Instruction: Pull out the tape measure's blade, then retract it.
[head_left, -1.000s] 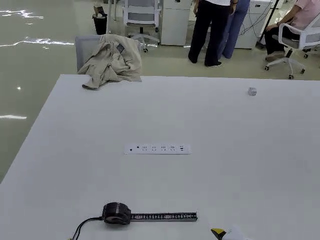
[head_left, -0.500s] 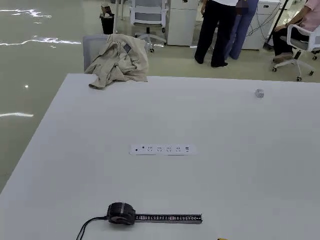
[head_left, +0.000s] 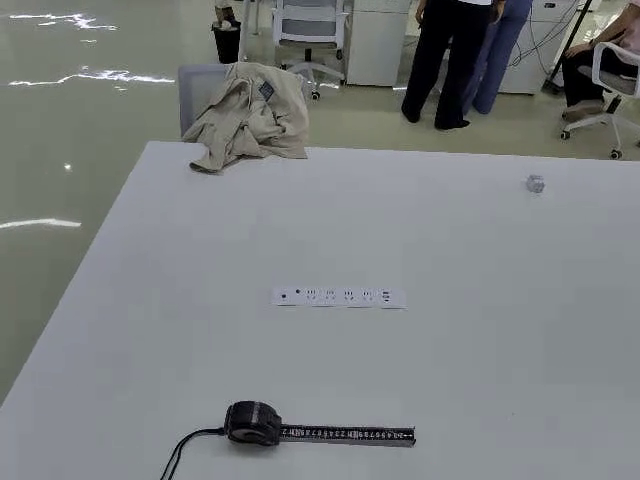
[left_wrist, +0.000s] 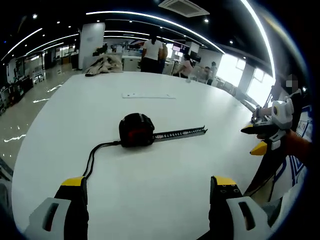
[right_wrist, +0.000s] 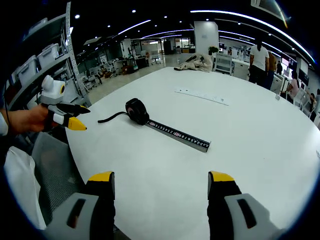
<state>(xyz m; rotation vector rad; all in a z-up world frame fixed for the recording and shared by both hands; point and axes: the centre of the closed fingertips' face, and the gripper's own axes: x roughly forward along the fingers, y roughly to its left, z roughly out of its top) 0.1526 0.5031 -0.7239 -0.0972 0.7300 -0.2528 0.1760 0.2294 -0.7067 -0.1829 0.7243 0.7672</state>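
Note:
A black tape measure (head_left: 253, 422) lies on the white table (head_left: 200, 300) near its front edge. Its blade (head_left: 350, 435) is drawn out flat to the right, and a black cord (head_left: 185, 450) trails left. In the left gripper view the case (left_wrist: 136, 130) and blade (left_wrist: 180, 133) lie well ahead of my open left gripper (left_wrist: 150, 187), which holds nothing. My right gripper (right_wrist: 161, 177) is open too, short of the case (right_wrist: 136, 110) and blade (right_wrist: 177, 135). Both grippers hang off the table's edge, apart from the tape: the right gripper (left_wrist: 262, 137) in a hand, and the left gripper (right_wrist: 67, 117).
A white power strip (head_left: 340, 297) lies mid-table. A small grey object (head_left: 535, 183) sits at the far right. A beige jacket (head_left: 247, 115) drapes over a chair at the far edge. People (head_left: 455, 50) stand beyond the table.
The head camera has shifted, so the scene slid right. A yellow gripper tip at the head view's bottom edge has drawn back out of it. The tape measure has not moved.

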